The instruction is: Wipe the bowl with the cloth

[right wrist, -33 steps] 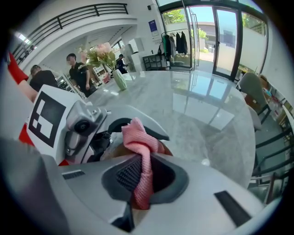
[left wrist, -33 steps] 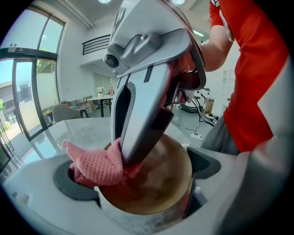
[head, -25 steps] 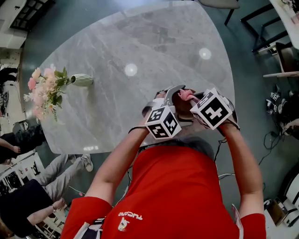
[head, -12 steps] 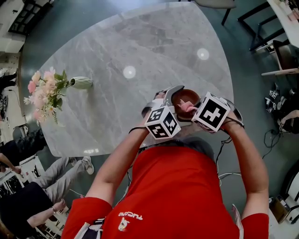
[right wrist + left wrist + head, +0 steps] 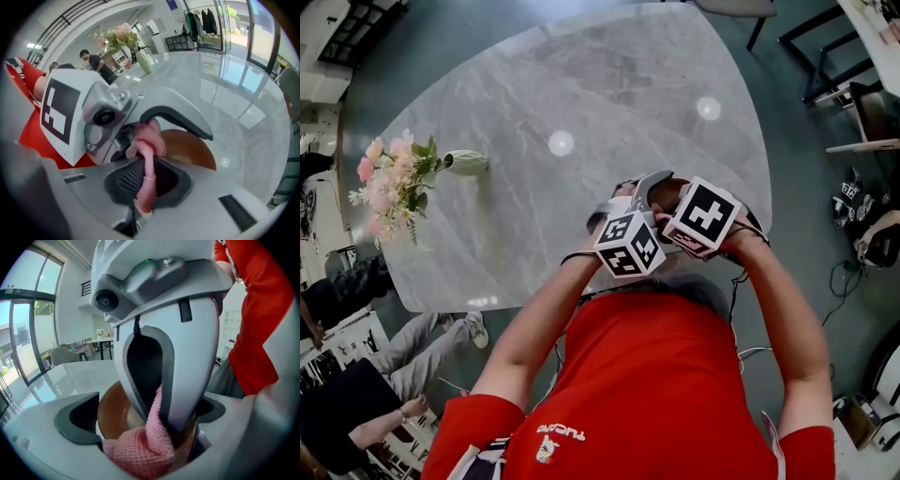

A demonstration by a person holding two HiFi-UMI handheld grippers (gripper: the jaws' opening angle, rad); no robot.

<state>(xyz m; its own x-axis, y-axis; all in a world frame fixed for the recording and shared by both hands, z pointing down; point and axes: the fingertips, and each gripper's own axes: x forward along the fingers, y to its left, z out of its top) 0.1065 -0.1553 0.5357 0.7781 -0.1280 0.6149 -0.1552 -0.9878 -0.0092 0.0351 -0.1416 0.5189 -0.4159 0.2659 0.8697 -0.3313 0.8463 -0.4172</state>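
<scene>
A small brown bowl (image 5: 112,411) is held just above the near edge of the marble table (image 5: 581,84). My left gripper (image 5: 143,427) is shut on it, one jaw on each side. In the head view only a dark sliver of the bowl (image 5: 667,193) shows between the left gripper (image 5: 649,202) and the right gripper (image 5: 680,211), whose marker cube covers it. My right gripper (image 5: 140,187) is shut on a pink cloth (image 5: 145,140), which hangs from its jaws. The cloth (image 5: 145,446) is bunched inside the bowl (image 5: 192,147).
A green vase (image 5: 464,161) with pink flowers (image 5: 394,178) lies at the table's left side; the same vase (image 5: 144,61) appears far off in the right gripper view. Seated people (image 5: 356,394) are at the lower left. Dark chair frames (image 5: 825,56) stand at the upper right.
My right gripper has swung left over the bowl with the cloth, and its cube now hides the bowl. The left gripper has stayed in place on the bowl.
</scene>
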